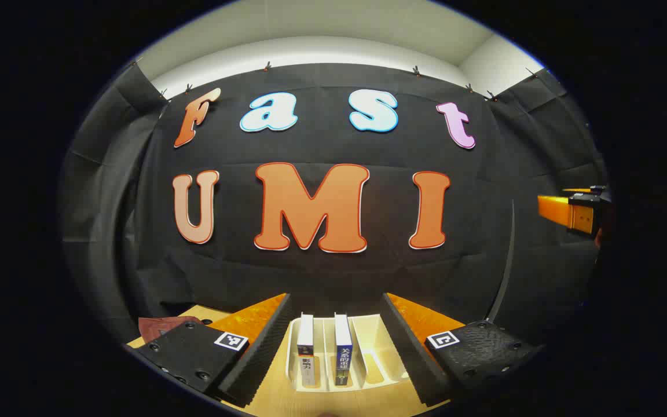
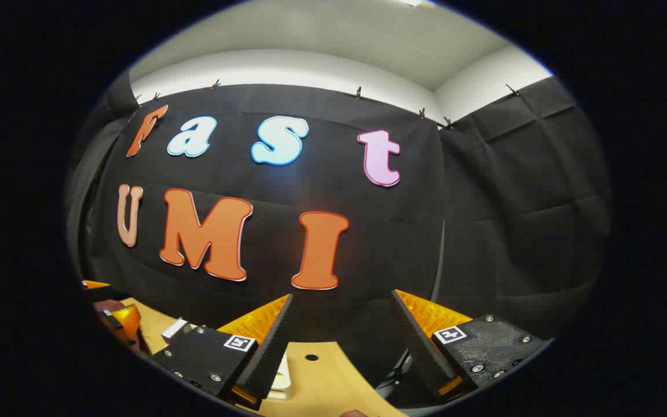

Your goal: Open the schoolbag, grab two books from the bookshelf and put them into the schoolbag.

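Left tool (image 1: pixel 333 347) agape over 2 books (image 1: pixel 325 350)

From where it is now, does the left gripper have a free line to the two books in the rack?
Probably yes. The left gripper is open, and the two upright books in the cream book rack sit straight ahead between its fingers, with nothing in front of them.

Glossy books (image 1: pixel 323 353), pale wood table (image 1: pixel 287 399).

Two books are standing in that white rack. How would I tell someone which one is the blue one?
Find the wooden table and the white rack on it. Two books stand upright there, side by side. The blue book is on the right, its spine dark blue, beside a white book.
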